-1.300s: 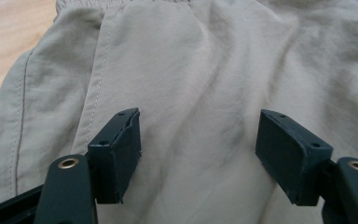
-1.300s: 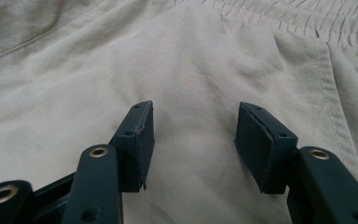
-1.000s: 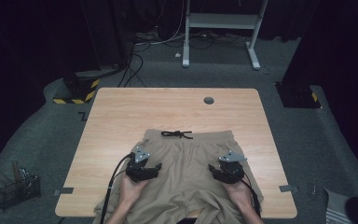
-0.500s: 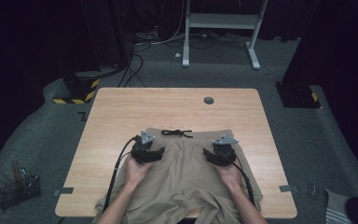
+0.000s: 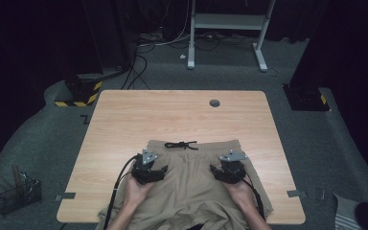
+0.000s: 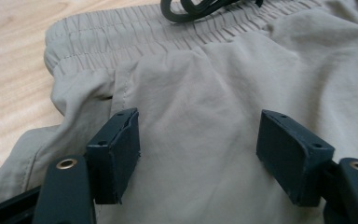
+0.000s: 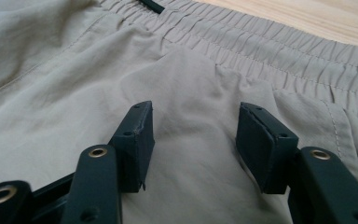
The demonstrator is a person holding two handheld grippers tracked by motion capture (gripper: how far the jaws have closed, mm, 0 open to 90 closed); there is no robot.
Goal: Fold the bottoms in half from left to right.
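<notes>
Khaki shorts (image 5: 189,187) lie flat on the wooden table (image 5: 172,115), with the elastic waistband (image 6: 135,32) away from me and a dark drawstring (image 5: 181,144) at its middle. My left gripper (image 5: 147,165) rests on the left half of the shorts (image 6: 196,84), jaws wide apart, cloth lying between the pads (image 6: 116,149) and none pinched. My right gripper (image 5: 231,165) rests on the right half (image 7: 74,70), just short of the waistband (image 7: 270,42). Its jaws have just been opening a little and stand apart over smooth cloth, with nothing gripped. A hand holds each gripper.
The legs of the shorts hang over the table's near edge. A round grommet (image 5: 214,103) sits near the far edge. Tape strips (image 5: 65,196) mark the table's near corners. On the floor stand a wire basket (image 5: 17,194) at left and a white desk frame (image 5: 227,28) behind.
Both grippers slid over the shorts toward the waistband, then came back toward me to about where they began. The shorts lie much as before.
</notes>
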